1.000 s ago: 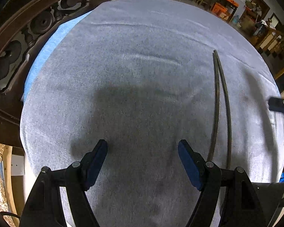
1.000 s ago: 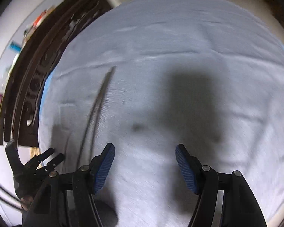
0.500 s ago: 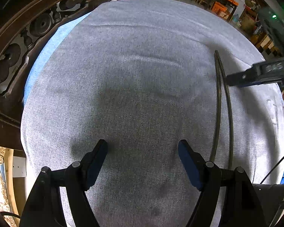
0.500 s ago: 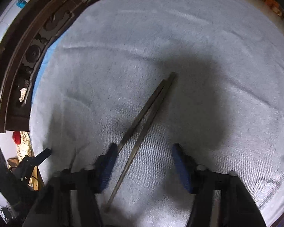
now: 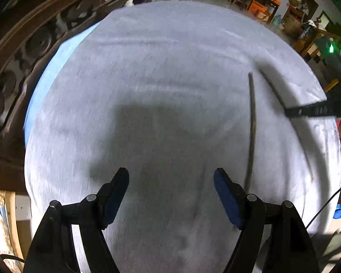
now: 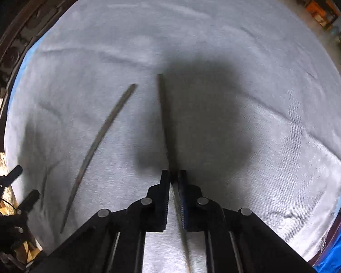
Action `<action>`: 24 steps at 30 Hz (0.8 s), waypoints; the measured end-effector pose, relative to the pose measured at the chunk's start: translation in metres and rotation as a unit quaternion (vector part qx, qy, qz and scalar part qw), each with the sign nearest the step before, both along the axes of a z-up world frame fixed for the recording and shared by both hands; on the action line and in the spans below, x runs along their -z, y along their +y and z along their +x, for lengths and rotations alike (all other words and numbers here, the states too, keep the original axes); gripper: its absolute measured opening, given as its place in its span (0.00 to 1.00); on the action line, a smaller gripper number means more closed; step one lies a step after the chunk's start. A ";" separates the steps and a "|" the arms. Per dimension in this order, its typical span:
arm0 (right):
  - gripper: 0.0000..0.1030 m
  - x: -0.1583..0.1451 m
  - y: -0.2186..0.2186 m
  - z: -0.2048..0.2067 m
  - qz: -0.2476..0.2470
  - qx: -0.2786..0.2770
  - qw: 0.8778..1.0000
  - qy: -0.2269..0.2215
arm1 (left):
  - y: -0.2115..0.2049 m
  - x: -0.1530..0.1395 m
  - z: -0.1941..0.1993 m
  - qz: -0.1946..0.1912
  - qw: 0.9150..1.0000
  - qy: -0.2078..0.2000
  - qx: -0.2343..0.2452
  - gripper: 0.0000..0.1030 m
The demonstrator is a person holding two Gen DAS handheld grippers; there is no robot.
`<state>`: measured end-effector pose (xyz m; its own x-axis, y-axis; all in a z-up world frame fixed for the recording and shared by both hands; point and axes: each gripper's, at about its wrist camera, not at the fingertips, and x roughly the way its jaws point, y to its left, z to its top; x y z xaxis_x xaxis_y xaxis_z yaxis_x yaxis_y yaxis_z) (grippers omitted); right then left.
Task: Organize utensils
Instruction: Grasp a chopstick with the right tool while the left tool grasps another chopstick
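Along the left edge of the round counter draped in pale grey cloth [image 5: 161,72] runs a dark carved wooden railing [image 5: 22,52], close against the rim, with a strip of light blue underlay [image 5: 56,66] showing between them. Left of centre the cloth lies bare and wide, giving the left claw [image 5: 170,195] free room; it hovers with its blue-padded fingers spread and nothing between them. Just right of that claw, a thin dark chopstick lying loose [image 5: 251,125] rests flat on the cloth, its long axis running from near the claw away toward the far rim. Farther right, a second thin dark chopstick [image 6: 167,122] is pinched by the right claw [image 6: 174,177], whose jaws have just been closing and now press together on it; it points away and, in the left wrist view, leans off to the left. Its tip stands apart from the loose one. Beyond the right rim sit cluttered furniture and a blue cloth [image 6: 338,250].
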<state>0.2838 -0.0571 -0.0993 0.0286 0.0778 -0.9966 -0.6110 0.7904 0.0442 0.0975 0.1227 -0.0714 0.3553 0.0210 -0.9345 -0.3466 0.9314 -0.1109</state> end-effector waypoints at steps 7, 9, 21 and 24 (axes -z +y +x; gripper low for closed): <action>0.12 -0.005 -0.002 0.019 0.004 0.008 1.000 0.009 | -0.010 -0.016 0.061 0.002 0.998 0.019 0.058 0.75; 0.12 -0.007 -0.002 0.023 0.007 0.012 1.000 0.013 | -0.015 -0.014 0.079 -0.017 0.996 0.031 0.077 0.75; 0.07 -0.014 -0.080 0.049 -0.024 0.040 0.999 0.024 | -0.045 0.002 0.139 -0.030 0.987 0.117 0.104 0.68; 0.06 -0.016 -0.095 0.051 -0.016 0.048 0.998 0.029 | -0.055 0.015 0.152 -0.037 0.981 0.152 0.111 0.55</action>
